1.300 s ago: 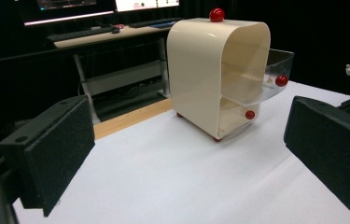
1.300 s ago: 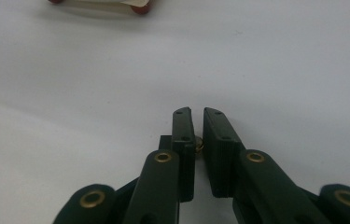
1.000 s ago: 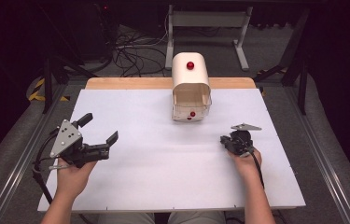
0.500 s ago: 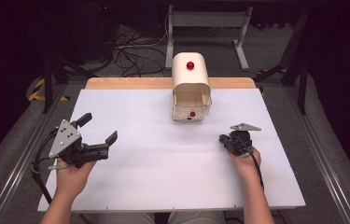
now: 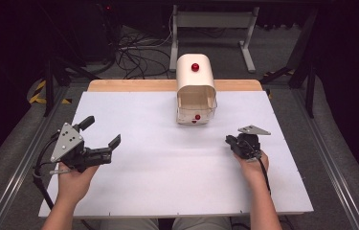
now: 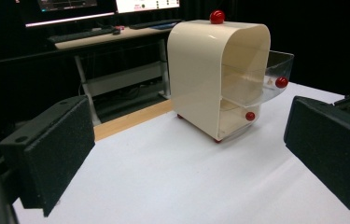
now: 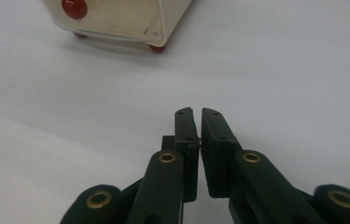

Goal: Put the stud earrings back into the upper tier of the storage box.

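Cream drawer box (image 5: 195,91), upper clear drawer (image 6: 275,74) pulled out, contents unclear, left hand-held gripper (image 5: 101,139) spread, right hand-held gripper (image 7: 197,122) pressed together

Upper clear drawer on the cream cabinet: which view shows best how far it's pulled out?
Left gripper view: the upper drawer juts out in side profile. The high view sees it foreshortened from above; the right gripper view catches just the cabinet's base.

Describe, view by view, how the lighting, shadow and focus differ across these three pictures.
High view: white table evenly bright, surroundings dark. Left gripper view: cream cabinet fairly sharp, near jaws soft. Right gripper view: shut right gripper in focus, cabinet's red knob blurred, soft shadow beneath the cabinet.
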